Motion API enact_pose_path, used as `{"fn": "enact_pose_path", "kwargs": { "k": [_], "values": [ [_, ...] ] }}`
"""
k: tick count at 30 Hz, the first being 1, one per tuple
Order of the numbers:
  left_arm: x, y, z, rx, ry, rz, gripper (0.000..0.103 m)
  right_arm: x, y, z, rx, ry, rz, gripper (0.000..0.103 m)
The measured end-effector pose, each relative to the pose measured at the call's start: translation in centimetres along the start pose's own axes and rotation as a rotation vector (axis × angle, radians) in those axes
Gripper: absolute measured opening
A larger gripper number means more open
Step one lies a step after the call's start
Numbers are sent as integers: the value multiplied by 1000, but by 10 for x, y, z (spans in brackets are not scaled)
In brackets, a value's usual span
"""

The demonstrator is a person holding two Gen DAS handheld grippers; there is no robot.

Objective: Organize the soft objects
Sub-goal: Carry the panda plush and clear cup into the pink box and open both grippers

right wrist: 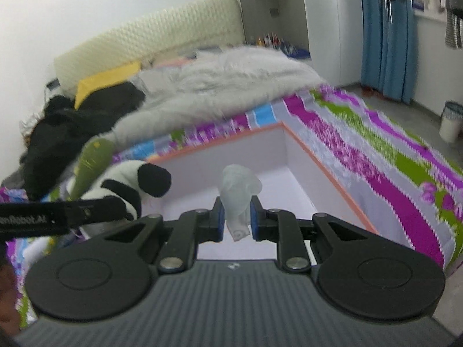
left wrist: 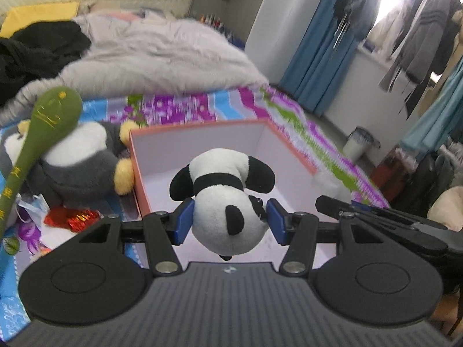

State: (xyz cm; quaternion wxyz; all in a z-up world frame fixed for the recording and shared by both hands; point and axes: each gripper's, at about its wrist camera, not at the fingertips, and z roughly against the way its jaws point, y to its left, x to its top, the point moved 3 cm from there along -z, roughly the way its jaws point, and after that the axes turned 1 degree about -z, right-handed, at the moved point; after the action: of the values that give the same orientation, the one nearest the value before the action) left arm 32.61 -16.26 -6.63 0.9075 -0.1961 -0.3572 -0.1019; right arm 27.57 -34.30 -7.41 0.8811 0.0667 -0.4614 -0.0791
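Observation:
My left gripper (left wrist: 228,221) is shut on a black-and-white panda plush (left wrist: 222,190), its blue pads pressing the head, and holds it above an open box (left wrist: 202,136) with an orange rim and pale inside. In the right wrist view my right gripper (right wrist: 235,219) is shut on a small translucent white soft toy (right wrist: 238,193) over the same box (right wrist: 301,156). The panda (right wrist: 130,182) and the left gripper's black finger show at that view's left. A grey penguin plush (left wrist: 81,162) and a green plush spoon (left wrist: 43,127) lie left of the box.
The box sits on a bed with a striped purple, green and blue sheet (right wrist: 361,144). A grey fluffy blanket (left wrist: 162,55) and black clothes (left wrist: 37,49) lie behind. Red foil wrapper (left wrist: 73,218) lies near the penguin. A white bin (right wrist: 450,121) stands on the floor by blue curtains.

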Motion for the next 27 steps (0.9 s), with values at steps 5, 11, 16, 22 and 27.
{"fn": "enact_pose_path", "kwargs": {
  "k": [5, 11, 16, 22, 27],
  "values": [
    [3, 4, -39, 13, 79, 9, 60, -17, -17, -30, -19, 80, -13, 21],
    [4, 3, -68, 32, 132, -14, 60, -37, -30, -60, -25, 167, -25, 24],
    [1, 0, -70, 49, 140, -45, 61, -47, -35, -72, -30, 197, -36, 27],
    [2, 8, -64, 60, 122, -29, 70, -47, -36, -74, -53, 193, -55, 49],
    [5, 12, -40, 50, 76, -19, 69, -40, -32, -66, -43, 174, -44, 49]
  ]
}}
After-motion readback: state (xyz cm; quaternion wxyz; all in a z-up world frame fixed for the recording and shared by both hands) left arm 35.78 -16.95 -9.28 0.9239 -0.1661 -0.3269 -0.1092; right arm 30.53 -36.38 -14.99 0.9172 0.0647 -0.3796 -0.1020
